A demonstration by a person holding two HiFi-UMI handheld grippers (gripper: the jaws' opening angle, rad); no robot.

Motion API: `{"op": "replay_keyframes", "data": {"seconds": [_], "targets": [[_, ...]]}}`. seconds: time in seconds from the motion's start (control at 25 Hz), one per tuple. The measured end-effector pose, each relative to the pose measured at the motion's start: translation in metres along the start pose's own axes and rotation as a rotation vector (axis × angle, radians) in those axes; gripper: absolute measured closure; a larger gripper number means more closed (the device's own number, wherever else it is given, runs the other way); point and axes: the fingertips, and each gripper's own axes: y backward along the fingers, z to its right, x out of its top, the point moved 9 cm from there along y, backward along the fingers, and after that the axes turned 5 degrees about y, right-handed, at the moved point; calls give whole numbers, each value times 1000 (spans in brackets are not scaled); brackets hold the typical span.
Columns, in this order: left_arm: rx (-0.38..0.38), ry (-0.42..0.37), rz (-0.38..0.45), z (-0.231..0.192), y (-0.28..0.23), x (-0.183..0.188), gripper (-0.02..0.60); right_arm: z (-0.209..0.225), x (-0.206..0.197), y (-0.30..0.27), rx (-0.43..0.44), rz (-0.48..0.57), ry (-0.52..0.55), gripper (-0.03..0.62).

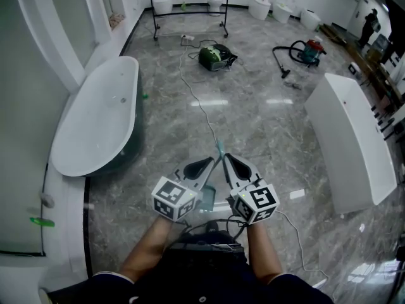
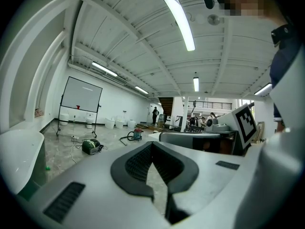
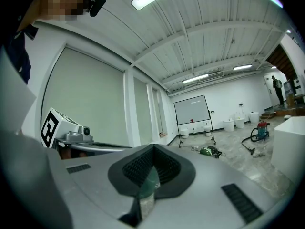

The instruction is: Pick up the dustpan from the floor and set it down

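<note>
Both grippers are held close together in front of the person, tips nearly touching. My right gripper (image 1: 226,159) (image 3: 153,151) is shut on a thin green translucent piece (image 3: 151,181), which looks like the dustpan's handle. Its green tip (image 1: 219,147) shows between the two grippers. A pale green panel (image 1: 208,199) hangs below and between them, off the floor; this seems to be the dustpan's pan, mostly hidden. My left gripper (image 1: 213,161) (image 2: 152,147) is shut, with only floor showing through the gap behind its pads.
A white bathtub (image 1: 95,116) lies on the left and a white rectangular tub (image 1: 351,138) on the right. On the grey marble floor are a green machine (image 1: 216,57), a trailing white cable (image 1: 201,109) and a red vacuum (image 1: 309,50). A whiteboard stand, toilets and a person (image 1: 369,24) are at the back.
</note>
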Motion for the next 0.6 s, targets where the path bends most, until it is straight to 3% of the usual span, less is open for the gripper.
{"op": "replay_keyframes", "data": {"seconds": [0.6], "targets": [[-8, 9, -4, 2, -3, 2, 568, 4, 5, 1, -10, 8, 6, 588]]}}
